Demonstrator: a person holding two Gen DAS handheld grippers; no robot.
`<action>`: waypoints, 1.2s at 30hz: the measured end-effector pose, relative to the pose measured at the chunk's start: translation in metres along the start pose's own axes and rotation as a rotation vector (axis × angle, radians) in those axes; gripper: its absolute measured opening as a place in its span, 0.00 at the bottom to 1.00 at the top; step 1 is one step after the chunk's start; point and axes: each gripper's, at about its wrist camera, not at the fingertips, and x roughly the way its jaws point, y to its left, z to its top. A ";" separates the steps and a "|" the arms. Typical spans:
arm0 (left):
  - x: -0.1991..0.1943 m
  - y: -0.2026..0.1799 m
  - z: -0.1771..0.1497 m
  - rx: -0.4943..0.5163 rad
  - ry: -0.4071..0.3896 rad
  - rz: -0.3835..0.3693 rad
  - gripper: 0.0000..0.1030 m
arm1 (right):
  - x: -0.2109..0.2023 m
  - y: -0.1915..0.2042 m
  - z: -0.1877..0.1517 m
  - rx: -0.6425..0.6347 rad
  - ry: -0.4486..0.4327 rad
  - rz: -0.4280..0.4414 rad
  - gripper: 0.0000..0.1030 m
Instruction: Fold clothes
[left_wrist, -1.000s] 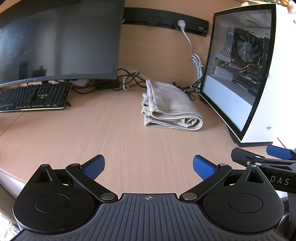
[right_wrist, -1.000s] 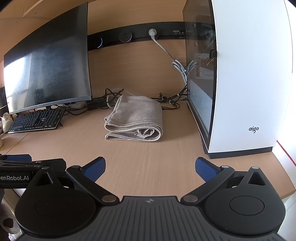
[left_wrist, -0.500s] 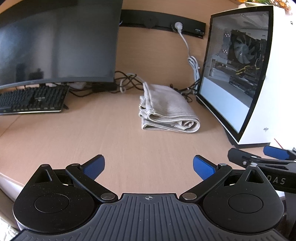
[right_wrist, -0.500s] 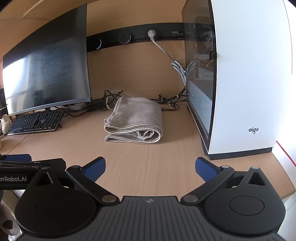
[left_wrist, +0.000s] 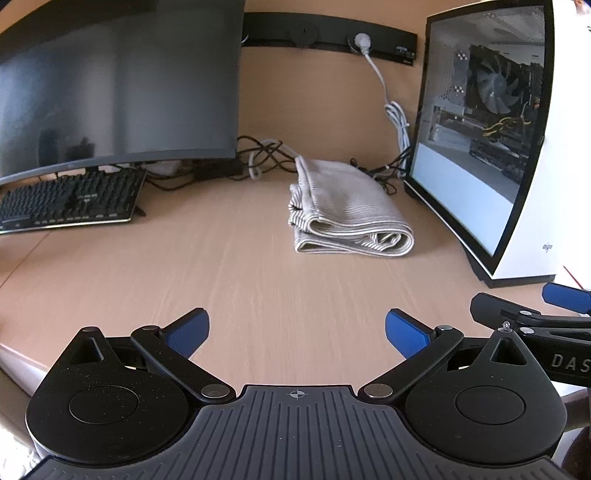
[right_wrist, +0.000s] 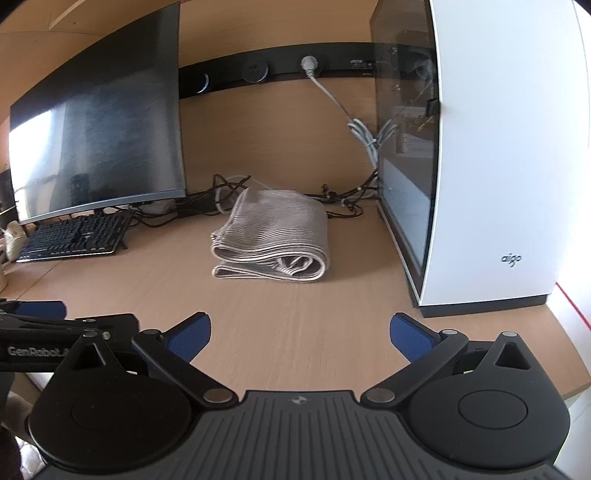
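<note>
the folded cloth (left_wrist: 349, 218) lies on the desk (left_wrist: 221, 280) beside the computer case (left_wrist: 517, 147), well ahead of both wide-open, empty tongs, left (left_wrist: 297, 328) and right (right_wrist: 300, 334), long axis running away from them, neither clearly nearer.

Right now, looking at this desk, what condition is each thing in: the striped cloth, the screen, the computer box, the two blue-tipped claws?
Beige striped garment: folded into a layered bundle, lying on the wooden desk, untouched.
Curved black monitor: screen dark.
Black keyboard: propped up at the back.
White glass-sided computer case: upright.
White cable: plugged into the wall socket.
Left gripper: open, empty.
Right gripper: open, empty.
</note>
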 end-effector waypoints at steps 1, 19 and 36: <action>0.000 0.000 0.000 0.003 -0.002 -0.002 1.00 | 0.000 0.000 0.000 0.002 0.000 -0.008 1.00; 0.002 -0.005 0.002 0.005 0.014 -0.011 1.00 | 0.001 -0.006 -0.001 0.023 0.013 -0.015 1.00; 0.001 -0.003 0.001 0.010 0.013 0.015 1.00 | 0.001 -0.002 -0.003 0.018 0.023 -0.005 1.00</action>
